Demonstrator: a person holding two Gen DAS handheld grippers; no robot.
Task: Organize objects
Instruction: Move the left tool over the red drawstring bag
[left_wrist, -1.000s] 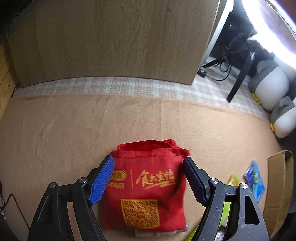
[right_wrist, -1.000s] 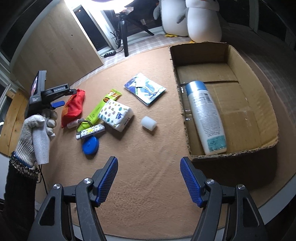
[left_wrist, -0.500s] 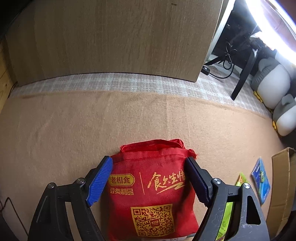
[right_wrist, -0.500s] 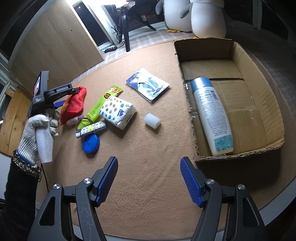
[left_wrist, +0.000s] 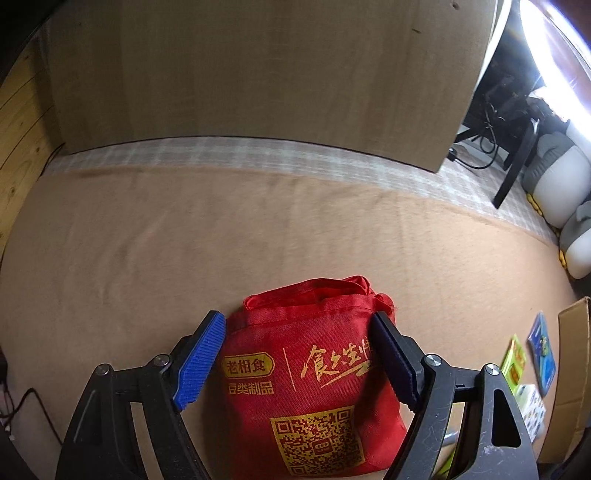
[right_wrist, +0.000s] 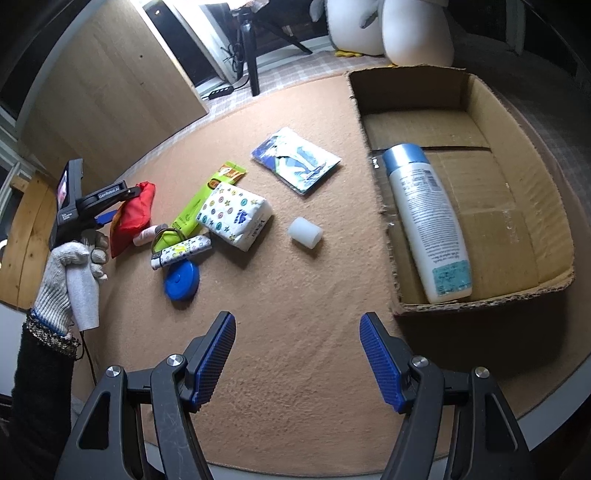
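Observation:
A red cloth bag (left_wrist: 314, 373) with gold print and a QR code lies flat on the tan mat. My left gripper (left_wrist: 297, 332) points down over it, open, one blue pad at each side edge of the bag. In the right wrist view that same gripper (right_wrist: 122, 205) is held by a gloved hand (right_wrist: 70, 269) at the far left, over the red bag (right_wrist: 135, 218). My right gripper (right_wrist: 297, 325) hovers open above bare mat with nothing between its pads. A cardboard box (right_wrist: 517, 110) at the right holds a white bottle (right_wrist: 424, 221) with a blue cap.
Loose on the mat are a patterned tissue pack (right_wrist: 236, 214), a green packet (right_wrist: 207, 195), a blue flat packet (right_wrist: 295, 162), a white cylinder (right_wrist: 304, 230), a patterned tube (right_wrist: 181, 254) and a blue round lid (right_wrist: 181, 280). A wooden cabinet (left_wrist: 258, 74) stands behind.
My left gripper has moved forward and slightly down over the red bag, which now sits deeper between its jaws. The right gripper has stayed put.

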